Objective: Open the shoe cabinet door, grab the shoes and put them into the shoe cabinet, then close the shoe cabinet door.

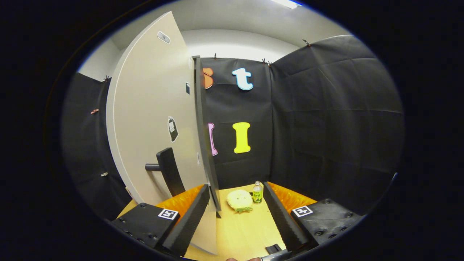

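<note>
Gaping jaws [235,221] straddling door [152,119] edge — cabinet interior hidden

Cam rides gripper [235,214], low, facing cabinet door [152,119] edge close up.

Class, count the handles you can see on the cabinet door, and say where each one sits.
1. A dark bar handle stands out from the lower part of the cabinet door, just beyond the open gripper's left finger. The door's far side is hidden.
</note>
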The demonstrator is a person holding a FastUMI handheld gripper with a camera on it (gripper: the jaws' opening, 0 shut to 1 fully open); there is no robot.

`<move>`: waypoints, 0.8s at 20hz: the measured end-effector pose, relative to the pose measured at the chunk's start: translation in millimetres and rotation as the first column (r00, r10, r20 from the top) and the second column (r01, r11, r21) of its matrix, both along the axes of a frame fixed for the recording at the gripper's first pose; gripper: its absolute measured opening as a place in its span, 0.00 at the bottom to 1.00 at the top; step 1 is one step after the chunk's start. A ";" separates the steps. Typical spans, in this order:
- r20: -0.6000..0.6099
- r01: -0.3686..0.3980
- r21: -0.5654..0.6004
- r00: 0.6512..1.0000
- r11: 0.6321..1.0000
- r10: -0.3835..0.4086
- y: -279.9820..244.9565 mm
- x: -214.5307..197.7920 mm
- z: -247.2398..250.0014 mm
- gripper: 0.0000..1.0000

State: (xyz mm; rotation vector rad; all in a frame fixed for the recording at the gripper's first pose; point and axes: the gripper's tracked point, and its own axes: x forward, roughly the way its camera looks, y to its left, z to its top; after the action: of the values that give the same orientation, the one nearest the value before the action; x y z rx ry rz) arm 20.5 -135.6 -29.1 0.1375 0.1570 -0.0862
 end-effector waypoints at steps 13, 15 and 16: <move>0.008 -0.085 0.016 0.996 0.996 0.085 147.4 28.2 -2.0 0.98; 0.015 -0.115 0.021 0.993 0.993 0.114 167.6 37.3 -2.8 0.98; 0.015 -0.126 0.027 0.992 0.992 0.125 176.9 43.7 -4.6 0.98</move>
State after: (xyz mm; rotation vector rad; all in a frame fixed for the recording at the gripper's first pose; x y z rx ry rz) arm 64.3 41.3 -33.7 0.1554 0.1528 0.0424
